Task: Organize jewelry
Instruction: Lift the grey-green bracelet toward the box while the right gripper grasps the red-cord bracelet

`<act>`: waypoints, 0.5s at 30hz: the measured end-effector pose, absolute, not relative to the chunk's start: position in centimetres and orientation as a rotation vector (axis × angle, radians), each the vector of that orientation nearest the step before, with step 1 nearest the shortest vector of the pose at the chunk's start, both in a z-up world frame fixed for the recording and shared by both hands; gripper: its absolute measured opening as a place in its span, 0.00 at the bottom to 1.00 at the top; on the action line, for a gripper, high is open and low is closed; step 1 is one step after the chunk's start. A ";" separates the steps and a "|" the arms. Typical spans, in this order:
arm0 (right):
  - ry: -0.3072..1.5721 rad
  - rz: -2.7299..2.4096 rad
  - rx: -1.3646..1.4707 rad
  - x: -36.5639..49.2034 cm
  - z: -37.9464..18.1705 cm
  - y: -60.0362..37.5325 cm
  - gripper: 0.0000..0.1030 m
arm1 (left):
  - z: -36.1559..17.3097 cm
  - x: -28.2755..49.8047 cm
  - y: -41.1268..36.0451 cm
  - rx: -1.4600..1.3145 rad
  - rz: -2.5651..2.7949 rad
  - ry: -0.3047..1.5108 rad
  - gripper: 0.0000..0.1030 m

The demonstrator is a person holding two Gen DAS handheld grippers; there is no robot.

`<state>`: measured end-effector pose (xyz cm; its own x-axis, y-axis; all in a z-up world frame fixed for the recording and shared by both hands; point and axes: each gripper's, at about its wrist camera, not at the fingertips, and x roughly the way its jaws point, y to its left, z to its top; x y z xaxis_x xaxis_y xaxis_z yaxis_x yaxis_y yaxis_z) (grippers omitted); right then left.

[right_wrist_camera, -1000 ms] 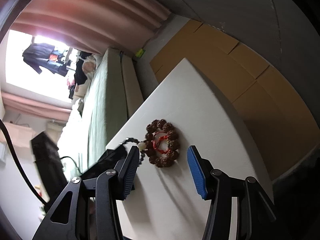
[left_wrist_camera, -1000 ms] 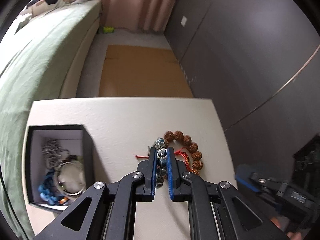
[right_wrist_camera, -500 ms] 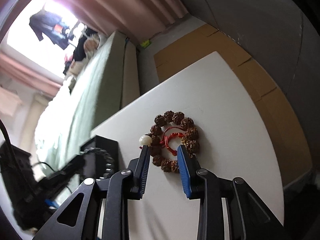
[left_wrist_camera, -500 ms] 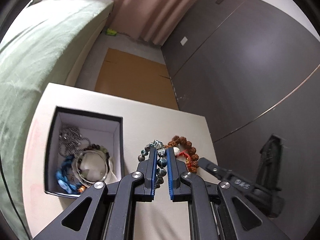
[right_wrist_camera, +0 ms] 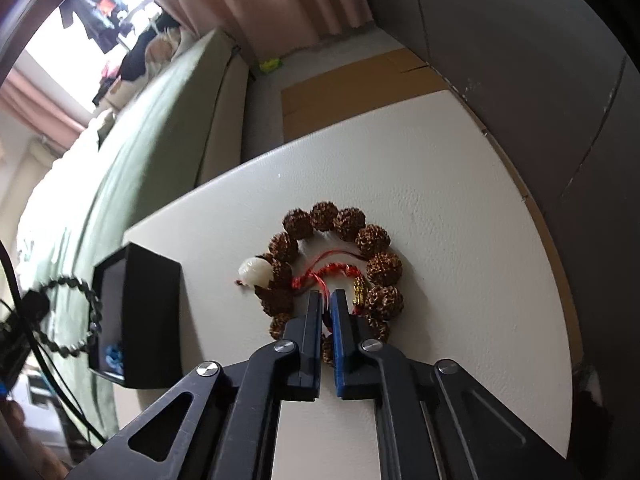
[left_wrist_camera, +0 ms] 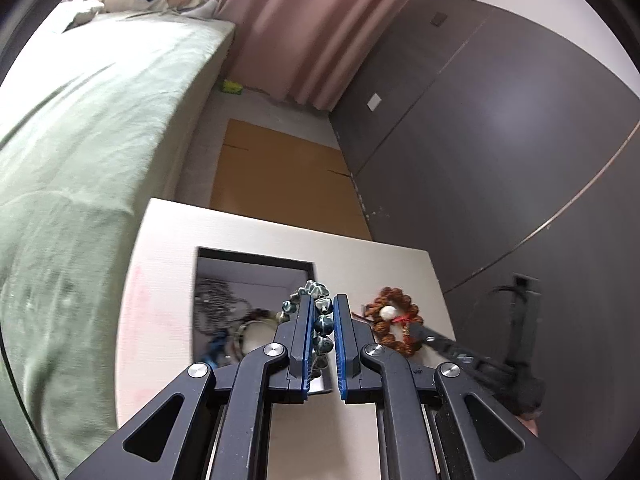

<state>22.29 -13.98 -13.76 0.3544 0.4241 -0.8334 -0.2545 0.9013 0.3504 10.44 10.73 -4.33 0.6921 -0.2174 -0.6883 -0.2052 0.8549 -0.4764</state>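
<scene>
Left wrist view: the left gripper (left_wrist_camera: 322, 332) pinches the blue stone bracelet (left_wrist_camera: 320, 322) above the black jewelry box (left_wrist_camera: 256, 260), just left and below. Right wrist view: the right gripper (right_wrist_camera: 327, 312) has just closed, seemingly nipping the seed-bead bracelet (right_wrist_camera: 340, 264) by its near side on the table (right_wrist_camera: 460, 240).

A home bedroom: green-covered bed (left_wrist_camera: 80, 128), pink curtains (left_wrist_camera: 304, 28), dark wardrobe doors (left_wrist_camera: 500, 152).

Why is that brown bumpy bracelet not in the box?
It is the odd one out: the brown bracelet lies on the white table, outside the black box. The right gripper has closed on its near side.
</scene>
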 end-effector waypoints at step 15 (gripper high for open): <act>0.932 0.611 0.306 17.8 -6.2 -12.7 0.06 | -6.2 10.4 12.6 -0.676 -0.085 0.801 0.09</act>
<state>17.82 -12.72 -6.24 0.4452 0.6109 -0.6547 -0.3559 0.7916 0.4967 10.37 12.62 -6.22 0.7041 -0.3166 -0.6356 -0.1769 0.7887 -0.5888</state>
